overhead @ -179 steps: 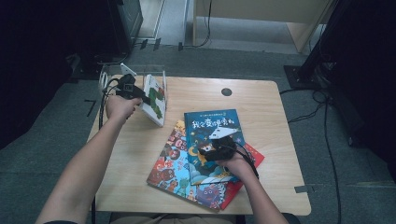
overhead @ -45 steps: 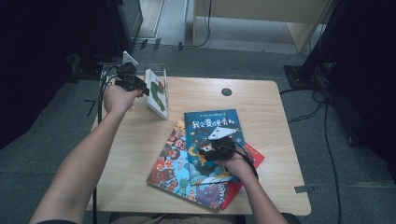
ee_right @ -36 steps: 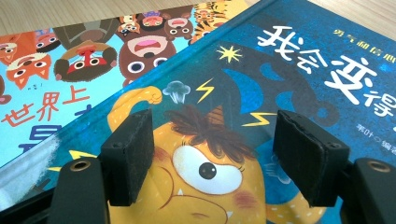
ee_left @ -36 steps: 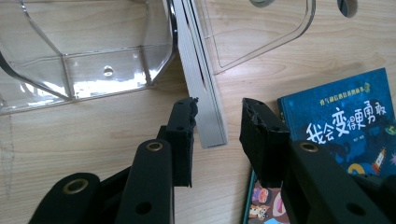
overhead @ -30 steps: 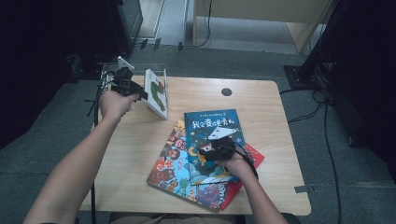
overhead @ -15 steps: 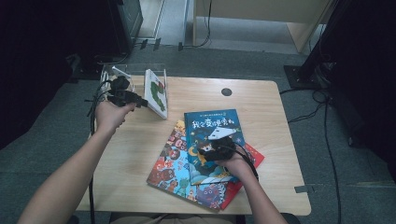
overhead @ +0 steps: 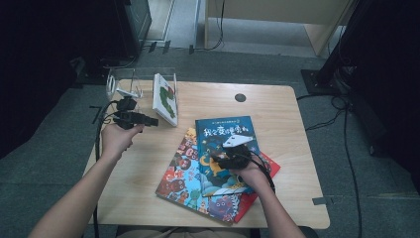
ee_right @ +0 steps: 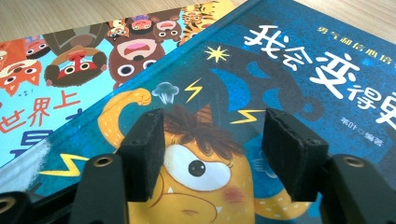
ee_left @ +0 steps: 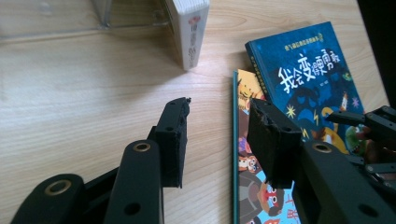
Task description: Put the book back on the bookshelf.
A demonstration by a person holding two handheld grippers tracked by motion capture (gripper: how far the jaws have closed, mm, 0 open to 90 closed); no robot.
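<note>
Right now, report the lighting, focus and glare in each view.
High view: table lit, floor beyond it dark, soft detail. Left gripper view: jaws near the lens slightly blurred, blue book sharp, bright sheen on wood. Right gripper view: blue book's cover crisp, pale glare patch at its lower left edge.

A dark blue cover with white characters, yellow stars and lightning bolts, and an orange one-eyed monster is seen on the top book (overhead: 224,148). Light blue with cartoon animal faces (brown, orange, red) is shown on the book beneath (overhead: 181,171); a red cover edge (overhead: 262,173) is seen under that. The standing book (overhead: 165,98) is white with green and red marks. Table (overhead: 143,163): pale wood grain. Both grippers, left gripper (overhead: 148,121) and right gripper (overhead: 218,160), are black. The stand (overhead: 121,87) is clear.
</note>
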